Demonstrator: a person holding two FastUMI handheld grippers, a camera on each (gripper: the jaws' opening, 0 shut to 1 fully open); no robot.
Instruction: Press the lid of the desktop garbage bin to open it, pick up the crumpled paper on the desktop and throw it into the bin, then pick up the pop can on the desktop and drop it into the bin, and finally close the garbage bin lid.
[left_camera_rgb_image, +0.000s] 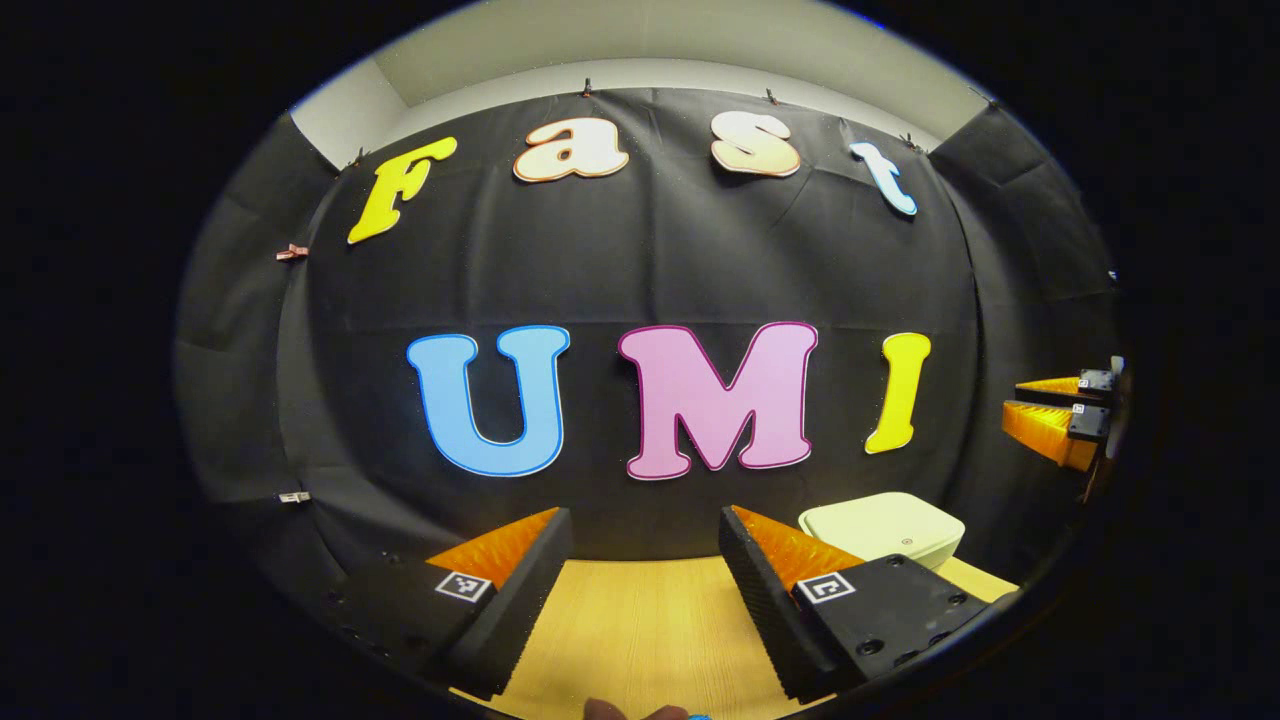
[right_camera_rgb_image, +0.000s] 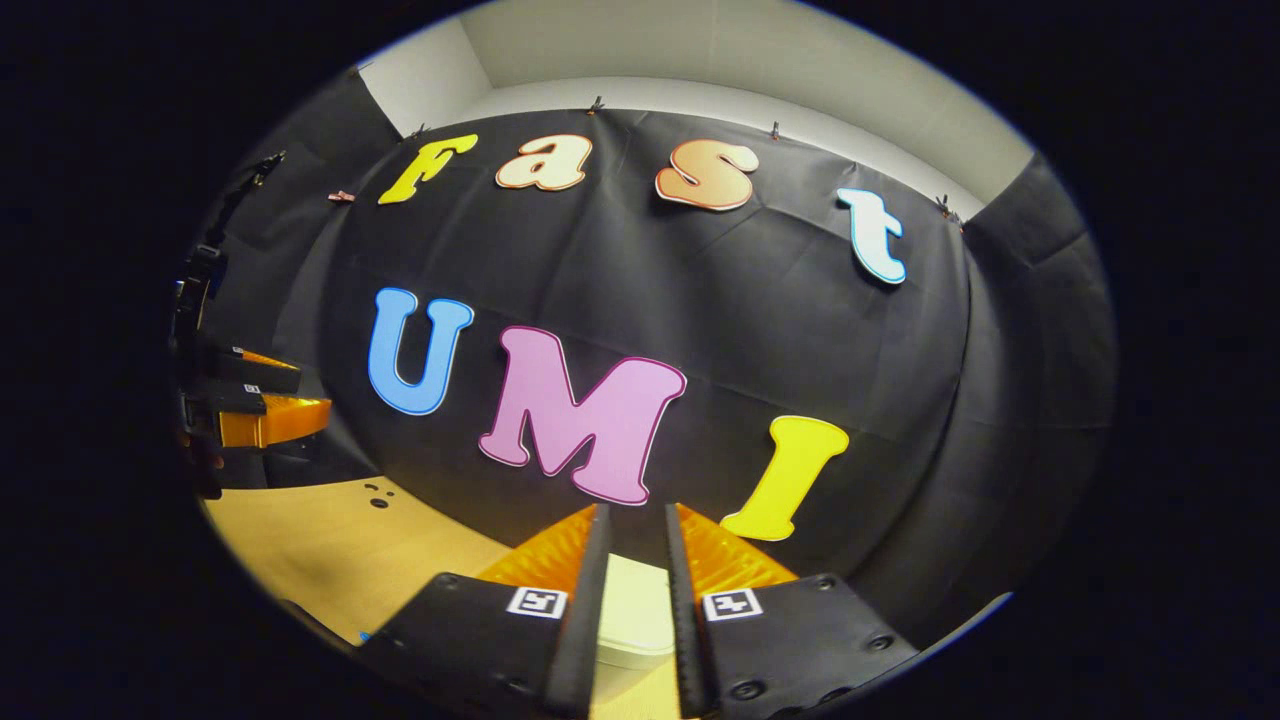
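Over the wooden desk (left_camera_rgb_image: 640, 620), both grippers hover near the closed bin (left_camera_rgb_image: 885, 528).

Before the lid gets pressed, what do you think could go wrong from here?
1. The right gripper hangs above the bin with its jaws only narrowly apart; an off-centre press may miss the lid or slide off it.
2. The bin sits near the table edge; a hard push might shove it.

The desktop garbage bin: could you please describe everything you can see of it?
The garbage bin is a low, pale cream box with rounded corners, smooth like plastic. Its flat lid lies closed. It stands upright on the wooden table near the black cloth wall. The right gripper hovers above it, fingers narrowly apart; contact cannot be told.
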